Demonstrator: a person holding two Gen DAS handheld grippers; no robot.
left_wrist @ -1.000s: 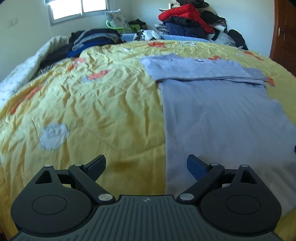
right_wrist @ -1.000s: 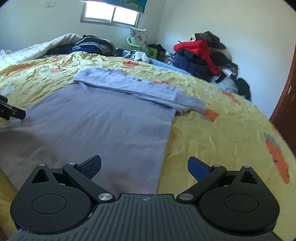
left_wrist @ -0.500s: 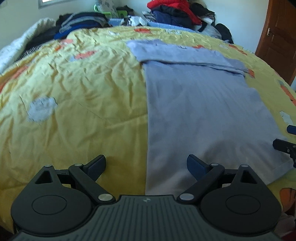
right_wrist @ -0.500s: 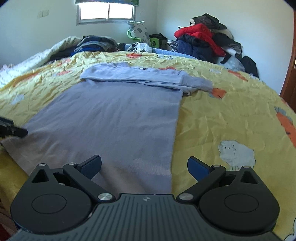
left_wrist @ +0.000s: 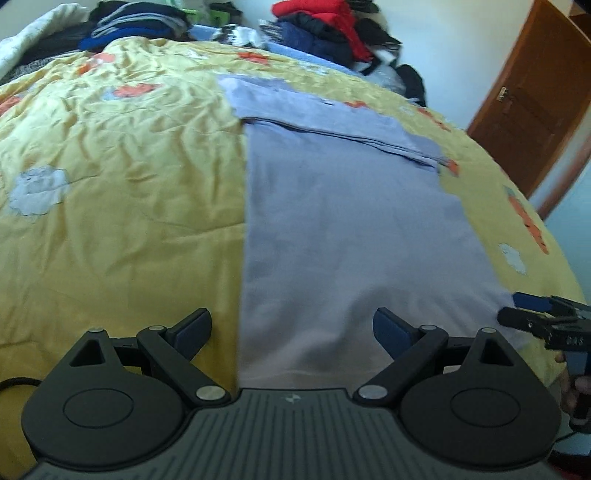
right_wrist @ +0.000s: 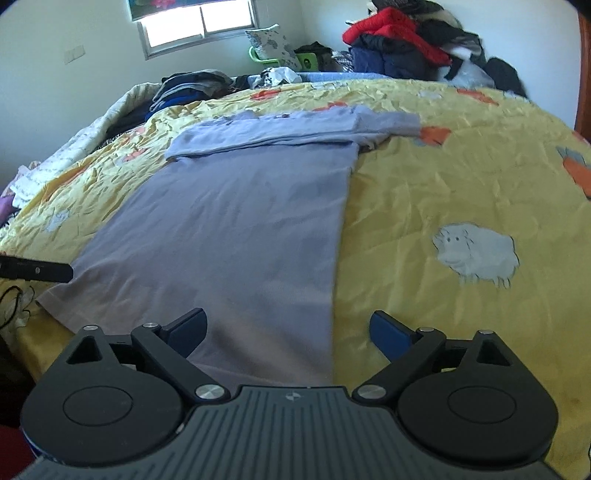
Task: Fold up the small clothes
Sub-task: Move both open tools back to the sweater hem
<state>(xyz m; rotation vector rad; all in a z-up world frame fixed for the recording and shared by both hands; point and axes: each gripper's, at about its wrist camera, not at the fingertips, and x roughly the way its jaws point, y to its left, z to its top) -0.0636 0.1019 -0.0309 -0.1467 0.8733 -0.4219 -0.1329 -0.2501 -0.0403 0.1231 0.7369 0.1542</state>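
A grey-lilac top (left_wrist: 351, 229) lies flat on the yellow bedspread (left_wrist: 129, 184), its sleeves folded across the far end. My left gripper (left_wrist: 291, 321) is open just above the top's near left hem corner, and its left edge runs between the jaws. My right gripper (right_wrist: 288, 323) hovers over the near right hem corner of the top (right_wrist: 240, 221). Its jaws are closing, still wide, with the cloth's right edge between them and the pads not pressing it. Each gripper shows at the edge of the other's view: the right gripper (left_wrist: 535, 317), the left gripper (right_wrist: 37, 271).
Piles of clothes (left_wrist: 317, 33) and a red jacket (right_wrist: 391, 26) are heaped past the far end of the bed. Folded dark clothes (right_wrist: 188, 88) lie at the far left. A brown door (left_wrist: 528, 96) stands to the right. The bed's near edge (right_wrist: 48, 332) lies just below the hem.
Both grippers have tipped and rolled over the near hem. The top's left and right edges now run between their jaws. The right gripper shows larger at the left view's edge.
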